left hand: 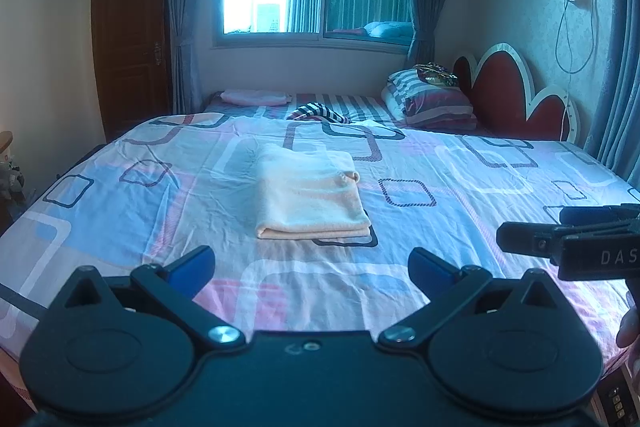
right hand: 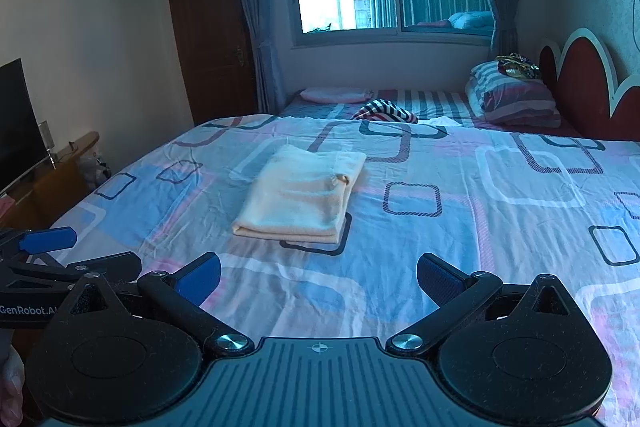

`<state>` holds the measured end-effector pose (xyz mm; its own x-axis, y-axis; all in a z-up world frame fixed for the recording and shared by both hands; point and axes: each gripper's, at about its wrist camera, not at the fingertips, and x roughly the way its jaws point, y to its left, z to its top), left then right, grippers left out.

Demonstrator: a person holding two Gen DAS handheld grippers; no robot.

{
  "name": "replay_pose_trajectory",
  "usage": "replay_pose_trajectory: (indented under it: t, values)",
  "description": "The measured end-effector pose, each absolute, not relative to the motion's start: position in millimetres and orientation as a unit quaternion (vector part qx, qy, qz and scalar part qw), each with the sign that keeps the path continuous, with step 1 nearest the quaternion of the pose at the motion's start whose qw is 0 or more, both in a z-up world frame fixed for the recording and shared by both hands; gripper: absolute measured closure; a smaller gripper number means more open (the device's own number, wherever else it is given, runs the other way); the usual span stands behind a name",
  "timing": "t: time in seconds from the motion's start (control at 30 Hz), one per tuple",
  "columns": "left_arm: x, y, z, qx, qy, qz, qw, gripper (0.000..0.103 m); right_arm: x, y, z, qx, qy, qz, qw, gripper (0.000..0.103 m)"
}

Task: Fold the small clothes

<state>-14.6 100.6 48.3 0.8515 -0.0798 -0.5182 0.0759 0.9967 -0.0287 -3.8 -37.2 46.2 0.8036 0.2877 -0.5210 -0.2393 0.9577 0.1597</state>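
Note:
A pale peach cloth [left hand: 310, 193] lies folded into a neat rectangle on the patterned bedsheet [left hand: 440, 187]; it also shows in the right wrist view [right hand: 300, 195]. My left gripper [left hand: 312, 267] is open and empty, held above the sheet a little short of the cloth's near edge. My right gripper [right hand: 319, 277] is open and empty too, just short of the cloth and slightly to its right. The right gripper's side shows at the right edge of the left wrist view [left hand: 568, 241]. The left gripper shows at the left edge of the right wrist view [right hand: 48, 241].
A striped garment [left hand: 318, 113] and a pink folded cloth [left hand: 254, 97] lie at the far end of the bed. Striped pillows [left hand: 432, 99] sit by the red headboard [left hand: 508, 91]. A TV on a wooden stand [right hand: 20, 143] is left of the bed.

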Motion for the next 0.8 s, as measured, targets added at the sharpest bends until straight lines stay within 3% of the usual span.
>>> replay_pose_trajectory:
  t: [0.8]
  values:
    - [-15.7, 104.1, 51.7, -0.004, 0.265, -0.028, 0.964, 0.001, -1.2, -37.5, 46.3, 0.041, 0.28, 0.144, 0.948, 0.0]
